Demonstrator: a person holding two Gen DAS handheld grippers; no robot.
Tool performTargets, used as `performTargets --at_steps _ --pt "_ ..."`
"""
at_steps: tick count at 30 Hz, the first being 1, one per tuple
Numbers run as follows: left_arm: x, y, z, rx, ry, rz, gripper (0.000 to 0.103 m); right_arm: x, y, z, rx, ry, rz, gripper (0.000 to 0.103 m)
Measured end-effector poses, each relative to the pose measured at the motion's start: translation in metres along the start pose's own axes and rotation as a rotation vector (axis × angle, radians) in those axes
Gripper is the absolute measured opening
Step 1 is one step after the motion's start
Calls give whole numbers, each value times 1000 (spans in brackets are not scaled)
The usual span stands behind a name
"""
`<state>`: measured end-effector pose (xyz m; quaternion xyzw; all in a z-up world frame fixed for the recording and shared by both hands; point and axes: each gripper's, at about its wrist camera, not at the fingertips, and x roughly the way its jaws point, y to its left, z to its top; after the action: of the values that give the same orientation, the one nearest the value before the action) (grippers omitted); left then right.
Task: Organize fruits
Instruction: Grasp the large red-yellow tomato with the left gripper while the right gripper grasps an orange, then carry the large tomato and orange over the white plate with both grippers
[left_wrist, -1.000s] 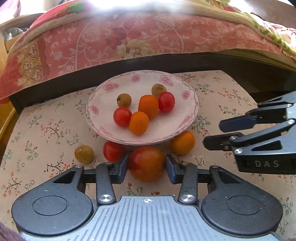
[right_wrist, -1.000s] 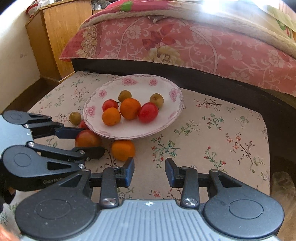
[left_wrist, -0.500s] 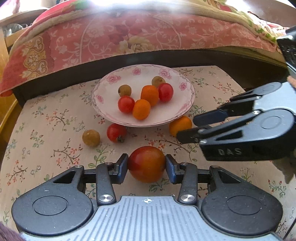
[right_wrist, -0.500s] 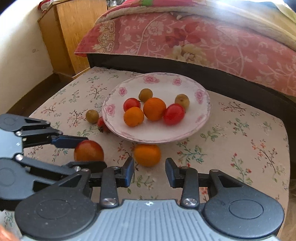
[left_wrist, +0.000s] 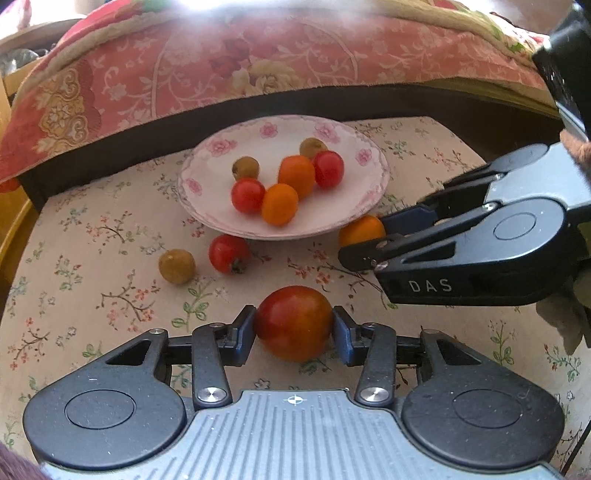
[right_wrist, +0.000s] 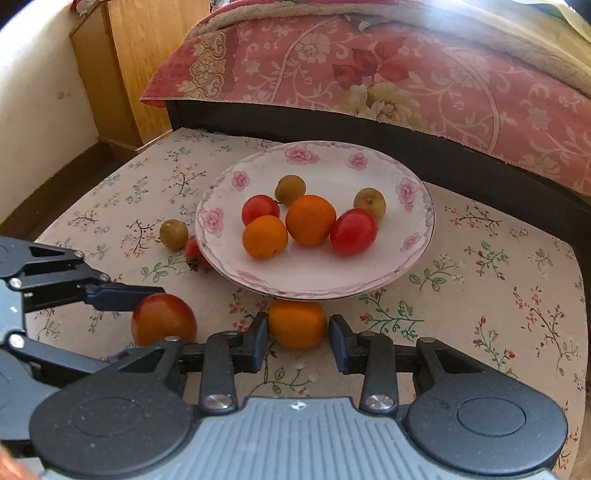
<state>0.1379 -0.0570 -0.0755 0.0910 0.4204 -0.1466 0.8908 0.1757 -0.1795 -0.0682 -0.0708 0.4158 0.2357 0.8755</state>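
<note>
My left gripper (left_wrist: 294, 325) is shut on a large red-orange tomato (left_wrist: 293, 323), just above the floral cloth and in front of the plate. My right gripper (right_wrist: 297, 332) straddles a small orange (right_wrist: 297, 324) that lies on the cloth under the plate's near rim. Its jaws are closing and its pads stand right at the orange's sides, with a sliver of gap on the right. The pink-flowered plate (right_wrist: 332, 173) holds two oranges, two red tomatoes and two brown longans. In the left wrist view the right gripper (left_wrist: 364, 240) reaches in from the right to the orange (left_wrist: 360, 230).
A loose red tomato (left_wrist: 228, 253) and a longan (left_wrist: 176, 266) lie on the cloth left of the plate (left_wrist: 229, 147). A bed with a pink floral quilt (right_wrist: 406, 74) and a dark frame runs behind. A wooden cabinet (right_wrist: 147, 55) stands at the back left.
The left gripper, still holding the tomato, has drawn back from the plate. The right gripper has moved in around the small orange and its jaws have narrowed.
</note>
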Motion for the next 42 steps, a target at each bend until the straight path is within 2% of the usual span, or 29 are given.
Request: performTargets --at_steps 9,18,25,32,42 --pt "-6 -7 -2 14 10 -2 51 -17 3 -13 4 32 0 36" --pt "-27 -21 -23 23 35 -1 51 -54 17 -46 3 59 -11 36" --pt "-37 -30 -38 45 40 14 51 -66 32 -72 -17 86 -29 36" --pt "-34 -28 -34 48 35 13 53 -64 30 -70 -13 80 -29 36" --pt "-37 -28 -33 55 23 1 63 -62 24 -68 -4 80 -4 39"
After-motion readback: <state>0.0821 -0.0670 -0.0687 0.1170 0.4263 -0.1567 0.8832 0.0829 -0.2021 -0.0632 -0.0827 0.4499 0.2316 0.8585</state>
